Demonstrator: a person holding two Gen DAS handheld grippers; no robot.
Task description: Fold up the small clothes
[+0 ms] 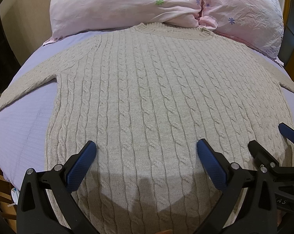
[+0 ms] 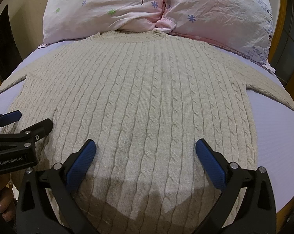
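A beige cable-knit sweater [image 1: 147, 97] lies flat on the lavender bed [image 1: 20, 120], collar toward the pink floral pillows [image 1: 127, 3], sleeves spread sideways, possibly back-up. Left gripper [image 1: 146, 148] and right gripper [image 2: 146, 146] hover over its hem, jaws open.

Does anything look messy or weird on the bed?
Nothing much stands out. The beige sweater lies flat on the lilac sheet with its sleeves spread out, neckline by the pink pillows. One end of the collar sticks up a little. Both tongs, left and right, are open above it.
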